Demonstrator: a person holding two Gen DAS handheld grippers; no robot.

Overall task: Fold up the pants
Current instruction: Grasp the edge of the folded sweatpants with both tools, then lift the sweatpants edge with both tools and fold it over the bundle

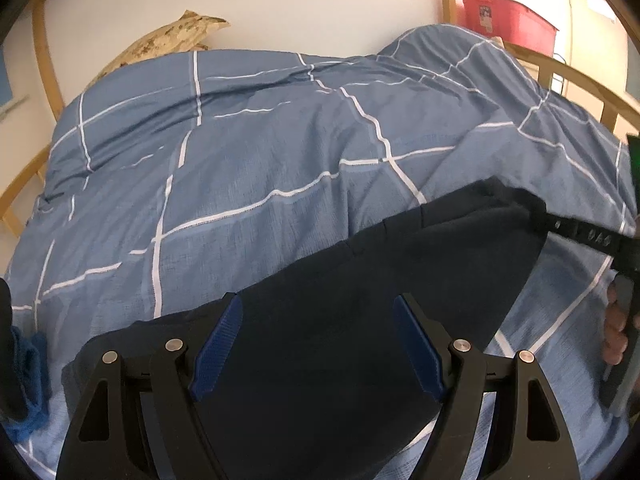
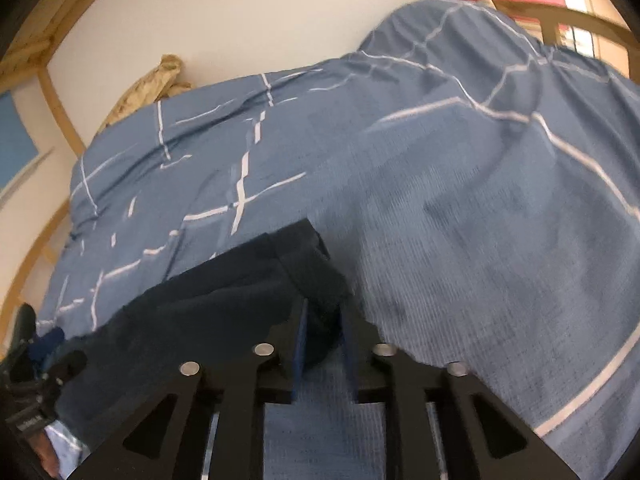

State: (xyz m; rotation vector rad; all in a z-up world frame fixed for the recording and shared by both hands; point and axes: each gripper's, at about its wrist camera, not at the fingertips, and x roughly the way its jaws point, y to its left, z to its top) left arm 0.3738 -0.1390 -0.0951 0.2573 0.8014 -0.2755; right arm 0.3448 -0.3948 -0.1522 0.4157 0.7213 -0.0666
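Dark navy pants (image 1: 320, 320) lie on a blue checked duvet (image 1: 260, 140). My left gripper (image 1: 318, 312) is open, its blue pads (image 1: 218, 344) spread wide just above the middle of the pants. My right gripper (image 2: 323, 312) is shut on a corner of the pants (image 2: 224, 304), with dark cloth bunched between its pads. In the left wrist view the right gripper (image 1: 540, 210) reaches in from the right edge, pinching the far corner of the pants.
The duvet (image 2: 480, 200) covers a bed with a wooden frame (image 1: 580, 76). A beige pillow (image 1: 168, 40) lies against the white wall. A red bin (image 1: 508, 20) stands behind the bed. A blue cloth (image 1: 28, 360) lies at the left edge.
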